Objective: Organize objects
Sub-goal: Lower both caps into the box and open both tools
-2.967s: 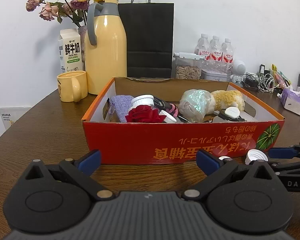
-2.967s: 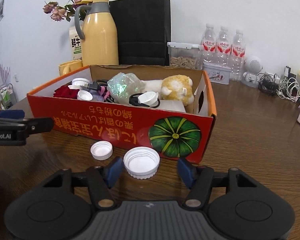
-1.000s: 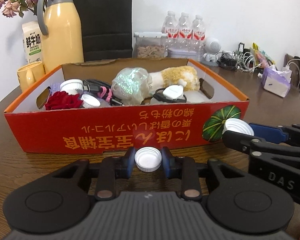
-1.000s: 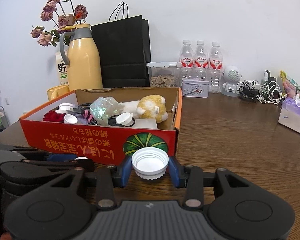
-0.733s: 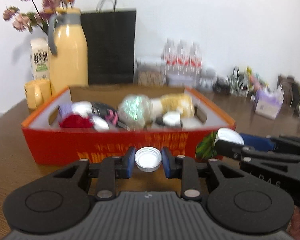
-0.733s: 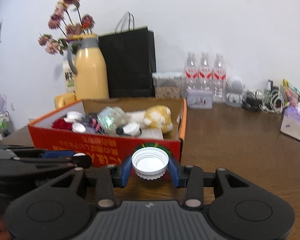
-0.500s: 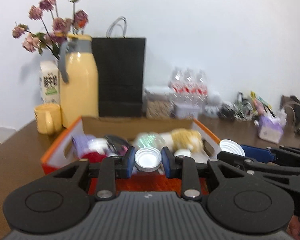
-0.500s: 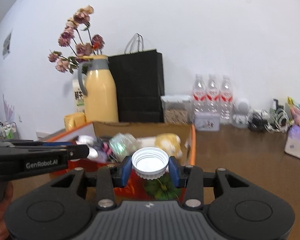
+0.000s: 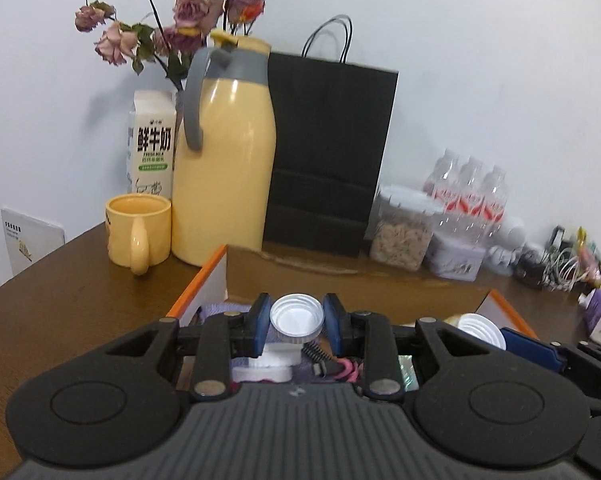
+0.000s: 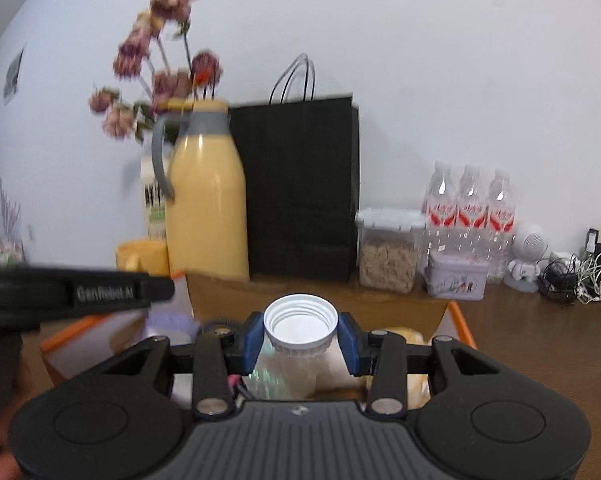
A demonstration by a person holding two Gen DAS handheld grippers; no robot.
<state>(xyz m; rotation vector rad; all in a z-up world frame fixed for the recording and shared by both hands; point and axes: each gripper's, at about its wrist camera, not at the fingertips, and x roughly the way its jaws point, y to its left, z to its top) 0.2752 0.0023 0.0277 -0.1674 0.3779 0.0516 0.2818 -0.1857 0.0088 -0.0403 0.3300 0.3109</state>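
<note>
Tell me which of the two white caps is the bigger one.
The cap in the right tool: wider, with a ribbed rim, than the cap in the left tool.

Both caps have left the table: the left gripper [image 9: 297, 322] and right gripper [image 10: 300, 338] now carry them above the box [image 9: 204, 288].

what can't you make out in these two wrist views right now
- Left wrist view: most of the box contents, hidden behind the left gripper and its small cap.
- Right wrist view: the milk carton, blurred and mostly behind the yellow jug; its print is unreadable.
- Right wrist view: the box floor under the large cap, covered by the right gripper.
- Both views: water bottle labels, too small to read.
</note>
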